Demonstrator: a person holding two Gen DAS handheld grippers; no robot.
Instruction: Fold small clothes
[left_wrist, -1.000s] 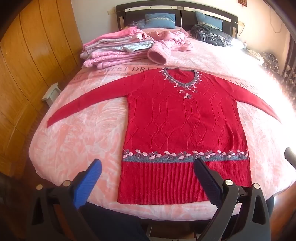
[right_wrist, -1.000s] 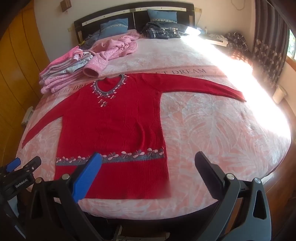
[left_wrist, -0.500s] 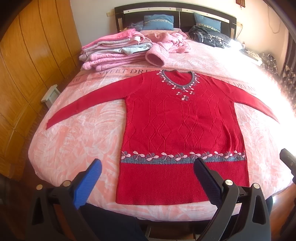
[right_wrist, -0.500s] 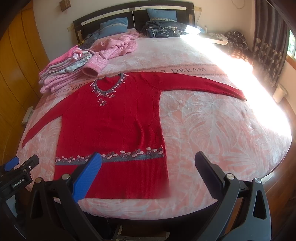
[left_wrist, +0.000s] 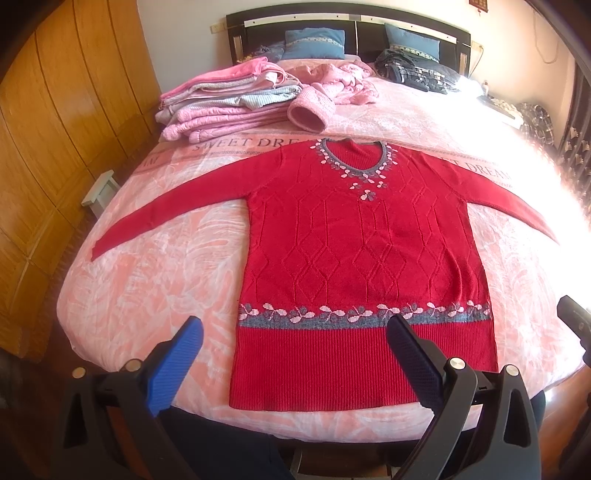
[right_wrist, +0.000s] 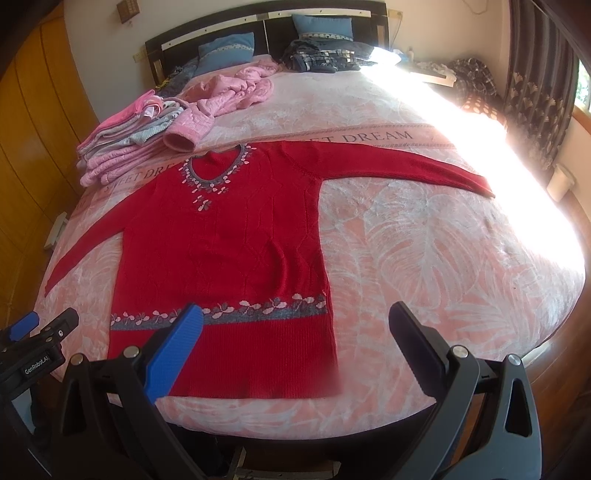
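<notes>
A red knitted sweater (left_wrist: 362, 251) (right_wrist: 225, 251) lies flat and face up on the bed, both sleeves spread out sideways, hem towards me. It has a grey neckline with pink flowers and a grey flowered band above the ribbed hem. My left gripper (left_wrist: 295, 332) hovers open above the hem's left half, holding nothing. My right gripper (right_wrist: 295, 325) is open too, above the sweater's right hem corner and the bedspread beside it. The left gripper's body (right_wrist: 33, 354) shows at the lower left of the right wrist view.
The pink leaf-print bedspread (left_wrist: 147, 288) covers the bed. A stack of folded pink and grey clothes (left_wrist: 225, 103) sits at the far left, loose pink garments (left_wrist: 332, 85) behind the neckline, dark plaid clothes (right_wrist: 321, 55) by the headboard. A wooden wardrobe (left_wrist: 55, 129) stands left; strong sunlight falls right.
Both grippers have drifted slightly back and up, so the sweater sits a little lower and nearer in view. The sweater itself has not moved, and both grippers stay open.
</notes>
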